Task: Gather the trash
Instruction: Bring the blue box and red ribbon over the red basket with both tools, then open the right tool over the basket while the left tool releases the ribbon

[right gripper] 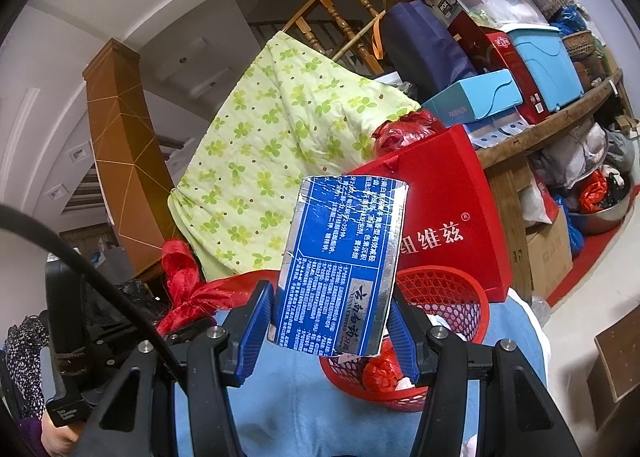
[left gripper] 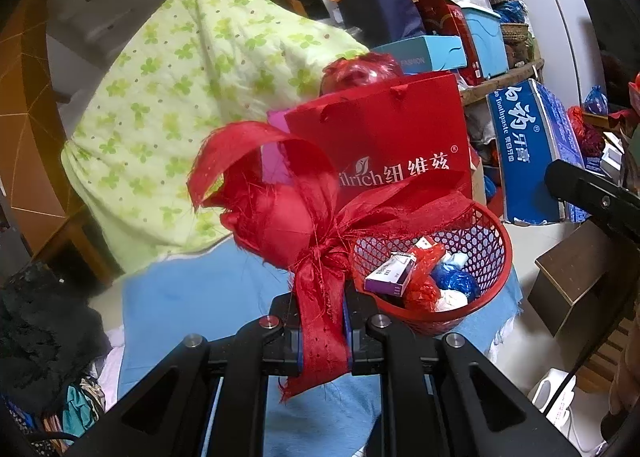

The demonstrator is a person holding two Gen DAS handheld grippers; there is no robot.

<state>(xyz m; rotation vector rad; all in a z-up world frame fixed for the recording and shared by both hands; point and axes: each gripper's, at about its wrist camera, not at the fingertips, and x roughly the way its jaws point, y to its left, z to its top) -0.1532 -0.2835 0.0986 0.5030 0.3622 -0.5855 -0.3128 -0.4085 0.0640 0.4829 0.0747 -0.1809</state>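
My left gripper (left gripper: 323, 331) was clenched on a frayed red fabric ribbon tied in a bow (left gripper: 316, 233); the tail ran down between the pads and the loops stood up above the jaws, toward 12 o'clock. My right gripper (right gripper: 328, 321) was grasping a flattened blue-and-silver cardboard toothpaste box (right gripper: 344, 261), with the blue ribbed pads (right gripper: 256, 331) on its two long edges and the box upright, tilted slightly.

The round red plastic mesh basket (left gripper: 480, 241) sat on the light blue cloth (left gripper: 192, 297), at about 3 o'clock from the ribbon in the left view. In the right view it sat directly behind and below the box. It already held a small white-and-purple carton (left gripper: 390, 275), red crumpled plastic (left gripper: 424, 289) and blue and white wads.

Behind the basket, toward 12 o'clock, stood a red paper gift bag with white lettering (left gripper: 400, 137). At 10 o'clock lay a pale green floral quilt (left gripper: 192, 97). At 2 o'clock in the left view there was a big blue toothpaste carton (left gripper: 532, 149) on the floor. Stacked boxes and bins (right gripper: 540, 49) stood on a wooden shelf at 1 o'clock in the right view, and the ribbon and left gripper showed at 9 o'clock there.
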